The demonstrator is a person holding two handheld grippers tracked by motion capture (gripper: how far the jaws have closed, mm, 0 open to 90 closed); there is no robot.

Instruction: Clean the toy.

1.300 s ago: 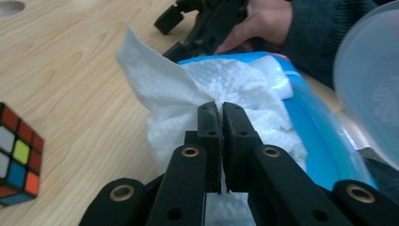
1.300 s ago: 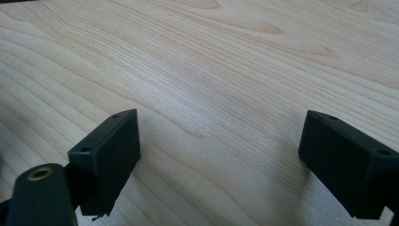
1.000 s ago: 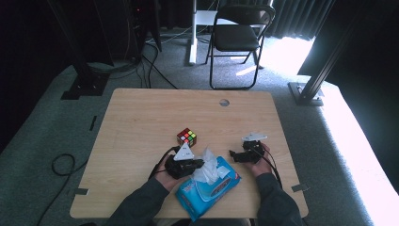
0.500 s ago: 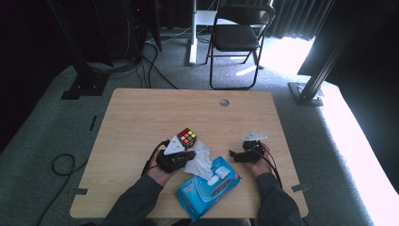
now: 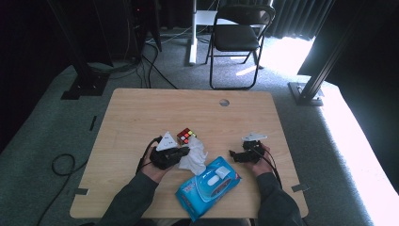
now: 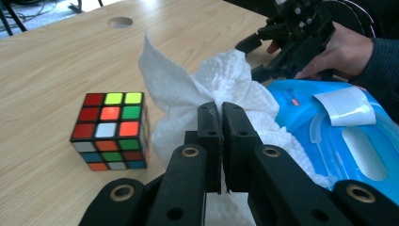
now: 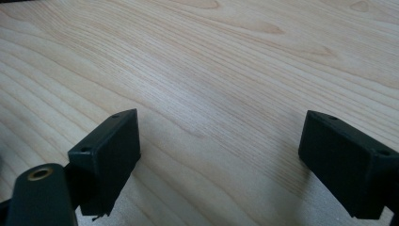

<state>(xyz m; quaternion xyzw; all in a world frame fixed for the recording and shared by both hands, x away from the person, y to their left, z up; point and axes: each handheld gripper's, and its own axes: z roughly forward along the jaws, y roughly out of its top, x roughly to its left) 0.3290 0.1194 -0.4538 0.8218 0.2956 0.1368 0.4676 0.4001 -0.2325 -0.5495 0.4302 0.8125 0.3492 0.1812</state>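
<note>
Left gripper (image 6: 221, 110): black jaws pinched tight on the wipe (image 6: 211, 92).
Wipe: white, crumpled, dimpled; between cube (image 6: 112, 131) and glossy blue pack (image 6: 339, 136).
Right gripper (image 7: 221, 160): blocky jaws wide apart, over bare wood-grain table (image 7: 226, 61).

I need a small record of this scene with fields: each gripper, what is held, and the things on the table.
left gripper: shut on white wipe
right gripper: open, nothing between the jaws, over bare table
wipe pack: blue, near table edge, flap lifted
puzzle cube: on table, beside the wipe
chair: beyond the table
</note>
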